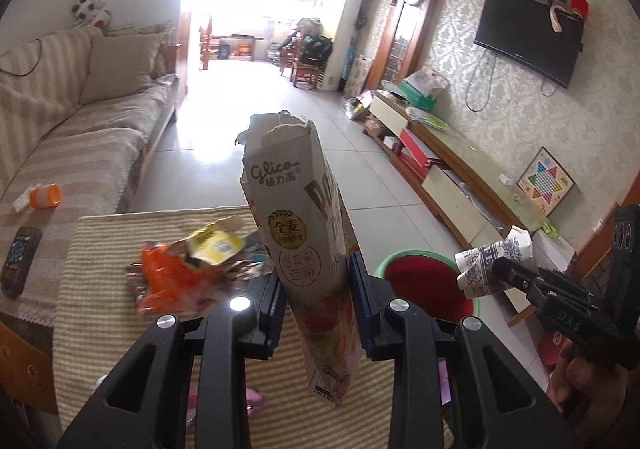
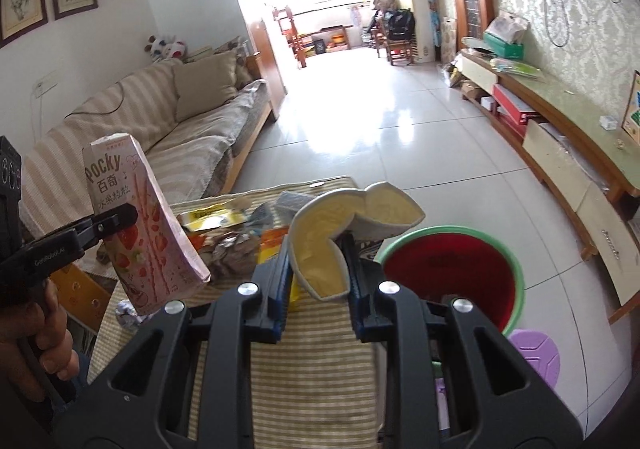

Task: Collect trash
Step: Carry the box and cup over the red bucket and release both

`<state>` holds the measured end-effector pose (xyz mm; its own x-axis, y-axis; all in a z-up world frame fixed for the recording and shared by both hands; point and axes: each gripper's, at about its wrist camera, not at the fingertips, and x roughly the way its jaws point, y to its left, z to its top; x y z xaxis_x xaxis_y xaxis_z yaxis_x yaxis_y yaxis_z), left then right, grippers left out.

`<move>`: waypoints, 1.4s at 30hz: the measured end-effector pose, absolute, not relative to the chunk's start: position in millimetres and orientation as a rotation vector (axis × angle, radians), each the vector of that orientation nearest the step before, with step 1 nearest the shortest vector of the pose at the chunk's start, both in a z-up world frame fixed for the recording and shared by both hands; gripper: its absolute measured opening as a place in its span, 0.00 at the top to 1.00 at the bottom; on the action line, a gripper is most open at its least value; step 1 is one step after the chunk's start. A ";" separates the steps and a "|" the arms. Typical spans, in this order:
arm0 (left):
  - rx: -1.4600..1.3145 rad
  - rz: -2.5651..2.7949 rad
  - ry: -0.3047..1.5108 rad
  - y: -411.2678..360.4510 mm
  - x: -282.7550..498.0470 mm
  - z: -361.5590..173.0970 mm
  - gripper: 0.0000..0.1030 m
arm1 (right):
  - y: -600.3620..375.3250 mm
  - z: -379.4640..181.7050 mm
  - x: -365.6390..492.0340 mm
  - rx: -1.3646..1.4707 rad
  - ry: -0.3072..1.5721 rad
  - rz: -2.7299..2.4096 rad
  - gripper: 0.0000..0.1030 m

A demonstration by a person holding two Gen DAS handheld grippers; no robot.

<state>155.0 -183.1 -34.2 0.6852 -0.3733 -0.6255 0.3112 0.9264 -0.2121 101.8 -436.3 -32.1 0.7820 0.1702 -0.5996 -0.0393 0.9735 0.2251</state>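
Blue-padded fingers [image 1: 276,297] of the left gripper [image 1: 318,299] are closed partway onto a torn pink Pocky box [image 1: 308,249], held upright above the striped tabletop [image 1: 120,289]. Likewise narrowed, the right gripper [image 2: 318,289] pinches a crushed paper cup [image 2: 344,245], lifted beside the red, green-rimmed bin [image 2: 456,273]. Farther off, loose wrappers [image 1: 188,265] lie on the tabletop.

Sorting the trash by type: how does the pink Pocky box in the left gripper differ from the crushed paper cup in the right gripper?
The pink Pocky carton box keeps its flat rectangular shape; the crushed patterned paper cup is folded in on itself. The box's top is torn open; the cup's rim is squashed. The box looks longer than the cup. Both are held off the table, each clamped in a gripper, left gripper, right gripper.
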 end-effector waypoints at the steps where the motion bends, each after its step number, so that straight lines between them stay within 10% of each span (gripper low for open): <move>1: -0.092 -0.396 0.726 -189.6 157.2 -34.9 0.74 | -444.8 -32.4 103.6 0.210 0.664 0.100 0.77; 42: 0.147 -0.651 0.874 -423.0 212.8 -106.0 0.72 | -593.9 -114.2 136.8 0.346 0.819 -0.055 0.77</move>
<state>212.8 -423.0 -106.0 0.4637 -0.4693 -0.7514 0.5855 0.7989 -0.1377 136.8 -593.9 -114.2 0.6848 0.0847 -0.7238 0.1808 0.9424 0.2813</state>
